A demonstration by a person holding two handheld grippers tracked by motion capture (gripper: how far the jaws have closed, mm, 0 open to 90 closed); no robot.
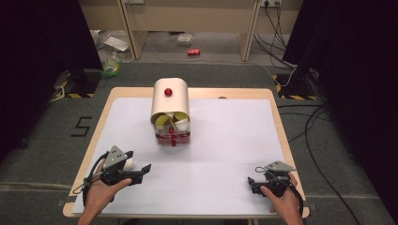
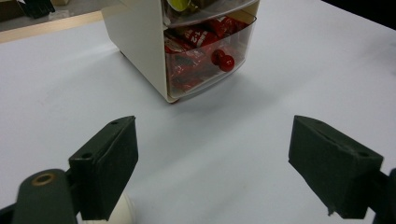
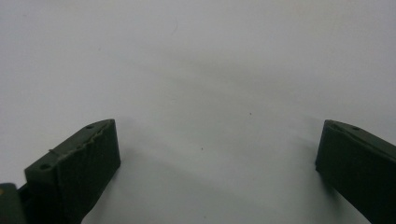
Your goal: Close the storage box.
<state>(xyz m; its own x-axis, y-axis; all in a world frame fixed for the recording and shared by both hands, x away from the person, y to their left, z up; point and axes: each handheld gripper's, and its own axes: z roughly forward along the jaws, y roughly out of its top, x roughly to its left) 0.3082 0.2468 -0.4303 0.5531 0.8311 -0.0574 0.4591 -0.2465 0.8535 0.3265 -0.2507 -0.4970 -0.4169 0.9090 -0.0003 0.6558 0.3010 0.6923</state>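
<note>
Cream plastic drawer cabinet (image 1: 170, 105): red round knob (image 1: 168, 92) on top. Clear lower drawer (image 2: 210, 53): red packets with white lettering, two red knobs. Upper compartment: yellow-green and white contents. White table sheet (image 1: 225, 140) on a light wood table (image 1: 277, 112). Gripper jaws: black.

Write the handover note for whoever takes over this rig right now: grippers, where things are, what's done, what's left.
Left gripper: open, holding nothing, near the table's front left, aimed at the drawer unit.
Right gripper: open, holding nothing, front right, over the bare white sheet.
Drawer unit: mid-table, cream shell, red knob on top. Its clear bottom drawer is shut, holds red packets, and has a red knob.
A small white object lies by the left gripper; I can't identify it.
Done: nothing evident. Left: probably approaching the drawer.
</note>
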